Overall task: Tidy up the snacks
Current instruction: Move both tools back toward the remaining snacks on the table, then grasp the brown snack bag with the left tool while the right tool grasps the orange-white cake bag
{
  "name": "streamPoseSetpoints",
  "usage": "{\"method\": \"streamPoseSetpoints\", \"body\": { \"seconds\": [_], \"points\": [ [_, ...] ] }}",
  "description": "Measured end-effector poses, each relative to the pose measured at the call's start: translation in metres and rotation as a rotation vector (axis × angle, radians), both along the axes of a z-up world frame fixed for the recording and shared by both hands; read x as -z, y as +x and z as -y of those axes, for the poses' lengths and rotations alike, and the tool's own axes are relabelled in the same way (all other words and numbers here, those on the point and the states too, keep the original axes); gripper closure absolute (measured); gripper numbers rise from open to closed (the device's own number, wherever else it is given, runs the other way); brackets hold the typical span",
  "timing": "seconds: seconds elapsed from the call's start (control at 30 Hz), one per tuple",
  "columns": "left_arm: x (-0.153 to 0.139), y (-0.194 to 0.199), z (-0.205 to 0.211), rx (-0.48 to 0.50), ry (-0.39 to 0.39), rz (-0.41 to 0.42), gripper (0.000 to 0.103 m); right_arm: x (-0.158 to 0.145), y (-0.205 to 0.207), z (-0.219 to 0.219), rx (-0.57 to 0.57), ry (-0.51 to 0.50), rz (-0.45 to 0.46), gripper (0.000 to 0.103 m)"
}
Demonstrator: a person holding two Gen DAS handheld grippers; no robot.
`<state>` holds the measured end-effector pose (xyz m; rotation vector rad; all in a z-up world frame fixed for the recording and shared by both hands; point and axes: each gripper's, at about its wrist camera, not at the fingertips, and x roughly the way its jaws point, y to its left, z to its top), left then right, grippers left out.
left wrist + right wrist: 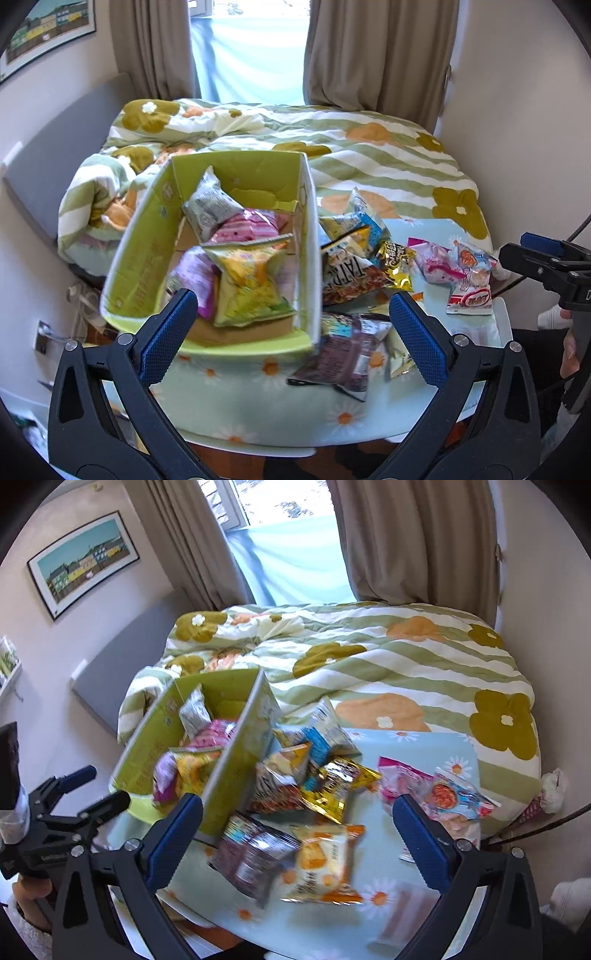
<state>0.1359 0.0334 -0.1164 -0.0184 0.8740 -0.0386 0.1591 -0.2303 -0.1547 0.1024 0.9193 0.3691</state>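
Green box (147, 258) sits at the counter's (295, 417) left edge, already stuffed and leaning, so a nudge could tip it off. Left claw (291, 332) and right claw (297, 834) both gape wide, empty, above loose snack bags (325, 794) that could slide.

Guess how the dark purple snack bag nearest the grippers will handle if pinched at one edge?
The dark purple bag looks puffed and crinkly, so probably light and floppy, sagging from an edge pinch. Its glossy film may slip between the pads. It leans on the green box and overlaps the orange-print pack, so lifting it could nudge that pack.
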Motion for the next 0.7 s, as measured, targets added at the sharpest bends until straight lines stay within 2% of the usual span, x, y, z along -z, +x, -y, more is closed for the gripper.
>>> {"method": "streamPoseSetpoints", "body": {
  "seconds": [0.13,0.3,0.53,0.7],
  "points": [
    [0.023,-0.01,0.022,-0.024,0.028,-0.005,0.0,0.024,0.002,0.015,-0.037,0.002,-0.033,0.0],
    [0.064,-0.018,0.043,-0.023,0.053,-0.021,0.0,0.065,0.006,0.018,-0.096,-0.025,-0.123,0.0],
    [0.126,-0.017,0.072,0.028,0.157,-0.056,0.0,0.12,0.007,0.014,-0.149,-0.045,-0.201,0.0],
    [0.151,-0.014,0.088,0.065,0.208,-0.069,0.001,0.144,0.009,0.014,-0.158,-0.026,-0.233,0.0]
  ]
}}
